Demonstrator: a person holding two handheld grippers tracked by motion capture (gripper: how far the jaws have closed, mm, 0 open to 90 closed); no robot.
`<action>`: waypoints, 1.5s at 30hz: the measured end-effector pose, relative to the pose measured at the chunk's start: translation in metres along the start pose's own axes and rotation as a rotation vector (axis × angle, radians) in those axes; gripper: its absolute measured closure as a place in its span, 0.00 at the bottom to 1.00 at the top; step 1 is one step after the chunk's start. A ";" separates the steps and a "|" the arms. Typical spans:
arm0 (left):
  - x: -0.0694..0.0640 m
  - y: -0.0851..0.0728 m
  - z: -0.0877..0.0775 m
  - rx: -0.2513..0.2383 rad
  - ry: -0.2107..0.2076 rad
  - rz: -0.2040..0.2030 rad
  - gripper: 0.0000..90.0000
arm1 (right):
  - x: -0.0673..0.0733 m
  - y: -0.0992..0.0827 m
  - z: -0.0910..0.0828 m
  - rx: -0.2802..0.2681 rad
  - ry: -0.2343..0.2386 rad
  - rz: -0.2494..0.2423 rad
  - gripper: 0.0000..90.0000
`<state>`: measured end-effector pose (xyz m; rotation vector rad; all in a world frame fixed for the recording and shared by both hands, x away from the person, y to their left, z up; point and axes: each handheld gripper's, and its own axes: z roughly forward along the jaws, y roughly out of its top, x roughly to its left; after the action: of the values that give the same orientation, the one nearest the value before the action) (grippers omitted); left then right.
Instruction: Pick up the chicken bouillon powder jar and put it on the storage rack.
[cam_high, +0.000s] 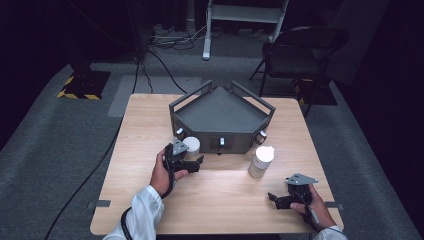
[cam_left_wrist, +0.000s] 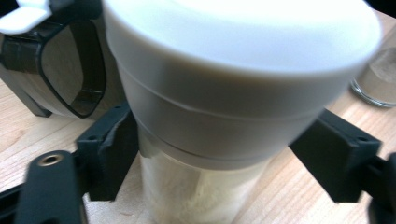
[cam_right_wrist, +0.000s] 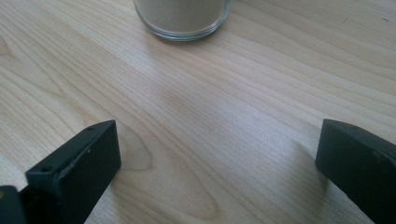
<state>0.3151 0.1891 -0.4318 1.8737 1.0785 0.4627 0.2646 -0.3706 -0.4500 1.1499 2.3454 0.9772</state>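
A white-lidded jar (cam_left_wrist: 205, 140) of pale powder stands upright on the wooden table, just in front of the grey rack's left corner. Its lid is on; its clear glass body shows below. A second, like jar (cam_high: 261, 161) stands upright near the rack's right corner.

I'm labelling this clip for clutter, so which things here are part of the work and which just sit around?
In the job:
left gripper, jaws closed on the near jar
near jar, white-lidded
second jar, in front of the right gripper, which is open

Lying about:
grey tray
folding chair
floor cables
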 end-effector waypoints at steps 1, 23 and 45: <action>0.001 0.001 0.000 0.001 0.004 -0.005 0.28 | 0.000 0.000 0.000 0.000 0.000 0.000 0.00; -0.008 0.006 -0.004 0.003 0.033 0.043 0.36 | -0.001 0.000 0.000 -0.001 0.003 -0.003 0.00; -0.021 0.025 -0.029 -0.028 0.037 0.054 0.37 | -0.001 0.000 0.000 0.000 0.003 -0.003 0.00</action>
<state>0.2967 0.1816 -0.3932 1.8803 1.0430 0.5430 0.2654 -0.3714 -0.4500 1.1450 2.3489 0.9793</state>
